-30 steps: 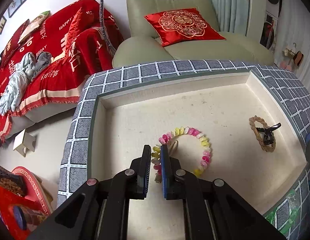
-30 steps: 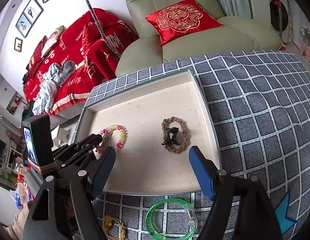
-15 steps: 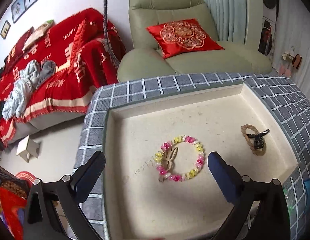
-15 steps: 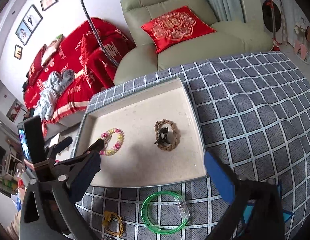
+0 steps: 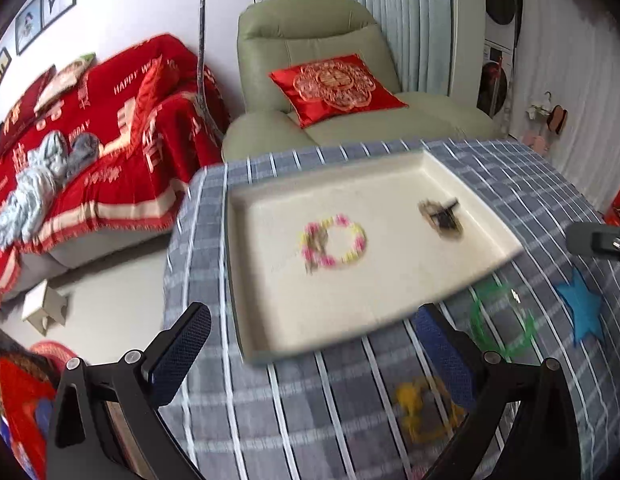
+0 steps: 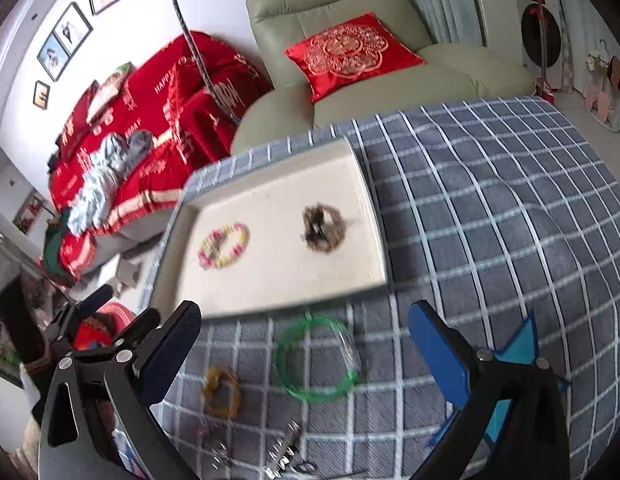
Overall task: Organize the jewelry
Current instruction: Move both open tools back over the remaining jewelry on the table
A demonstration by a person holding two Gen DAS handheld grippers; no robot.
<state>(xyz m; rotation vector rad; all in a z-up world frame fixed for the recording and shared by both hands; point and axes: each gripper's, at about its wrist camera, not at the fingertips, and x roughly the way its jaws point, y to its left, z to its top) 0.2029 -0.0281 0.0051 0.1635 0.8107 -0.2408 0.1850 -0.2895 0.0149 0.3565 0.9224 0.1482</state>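
In the right wrist view, a yellow bracelet (image 6: pixel 221 396) is seen on the checked counter (image 6: pixel 490 216) at about eleven o'clock from the right gripper (image 6: pixel 304 340), and a green bangle (image 6: pixel 316 360) lies flat just ahead between its fingers, nearer this hand than the left gripper (image 5: pixel 310 354). Both sets of jaws are spread fully wide and nothing is held; the tray (image 6: pixel 374 208), at twelve o'clock, already carries a beaded bracelet (image 6: pixel 224 246) and a brown bracelet (image 6: pixel 322 228)

Both hand-held tools share one build: the left gripper (image 5: pixel 310 352) and right gripper (image 6: pixel 306 340) have black angular arms with triangular cut-outs, silver screw heads at the joints, and blue textured pads (image 6: pixel 438 352) on the fingers.
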